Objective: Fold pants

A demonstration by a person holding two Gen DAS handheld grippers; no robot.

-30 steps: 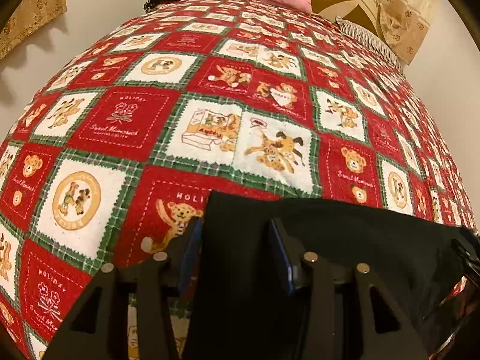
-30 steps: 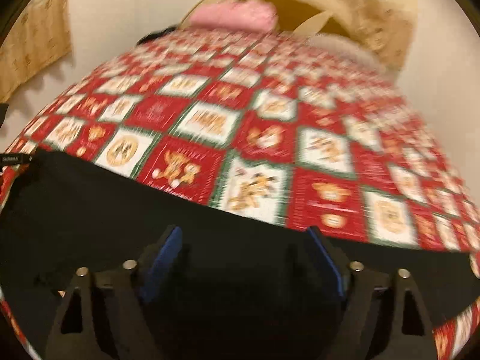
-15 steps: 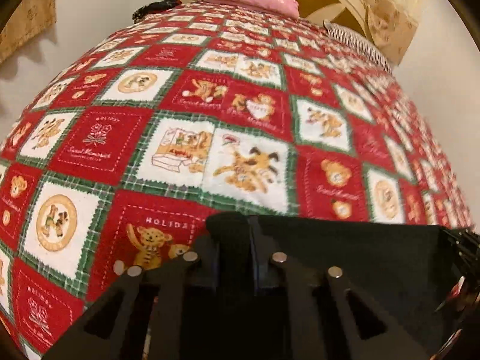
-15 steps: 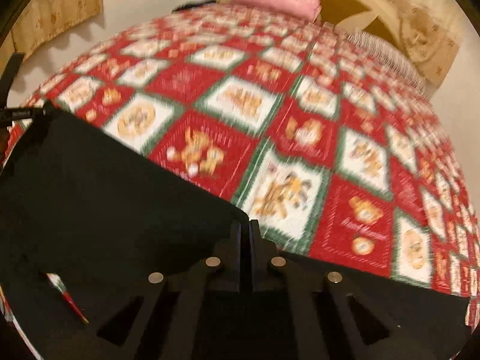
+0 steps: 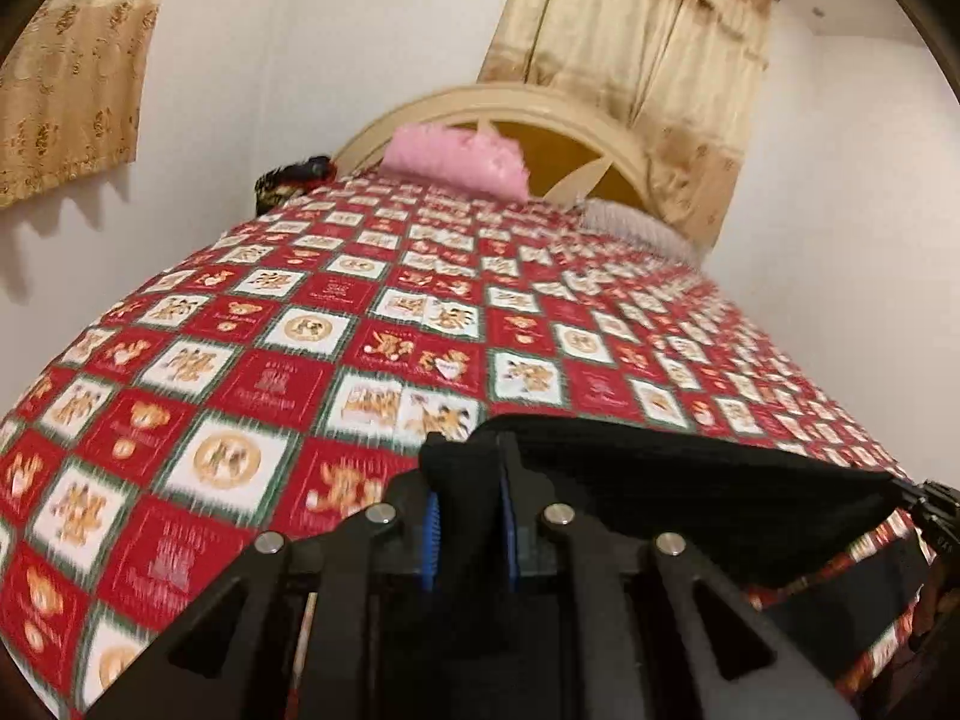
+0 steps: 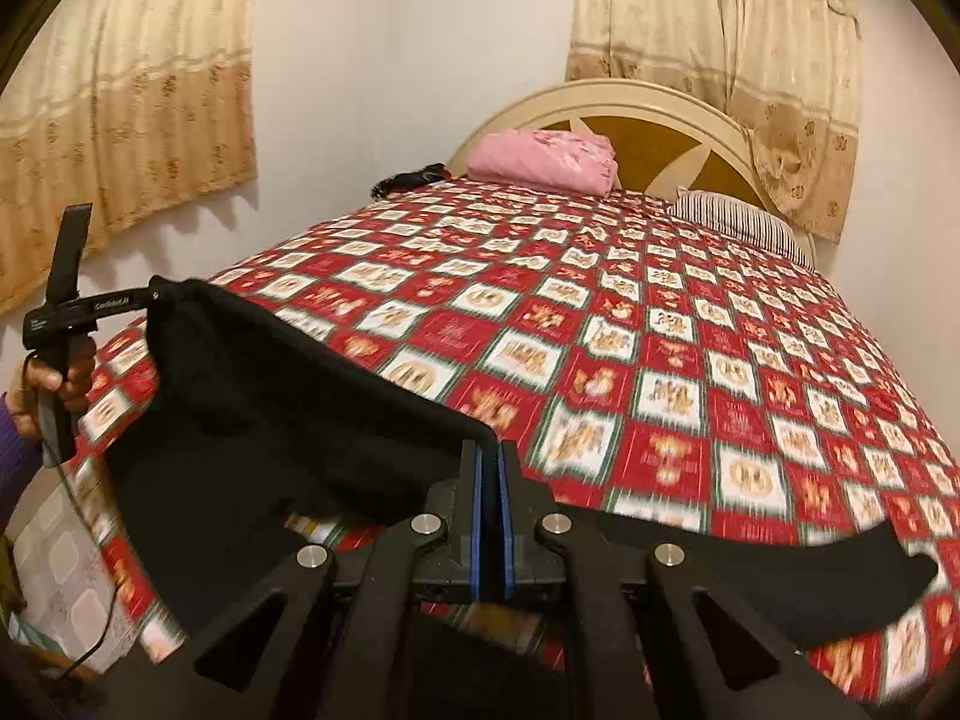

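The black pants [image 5: 690, 480] hang lifted above the red patchwork quilt [image 5: 270, 384], their top edge stretched between my two grippers. My left gripper [image 5: 468, 450] is shut on a bunched corner of the fabric. In the right wrist view the pants [image 6: 270, 396] run as a taut edge from my right gripper [image 6: 491, 456], shut on the cloth, up to the left gripper [image 6: 153, 297], which a hand [image 6: 54, 378] holds. A loose end of the pants [image 6: 840, 588] trails on the quilt [image 6: 660, 330] to the right. The lower fabric is hidden behind the gripper bodies.
A folded pink blanket [image 6: 543, 159] and a striped pillow [image 6: 738, 222] lie by the cream headboard [image 6: 660, 114]. A dark item [image 6: 414, 177] sits at the far left corner. Curtains [image 6: 120, 90] hang on the wall. A cable [image 6: 90, 540] dangles from the left gripper.
Both grippers went from open over the pants' edge to shut on it, then rose and tilted up, lifting the edge off the quilt and stretching it between them.
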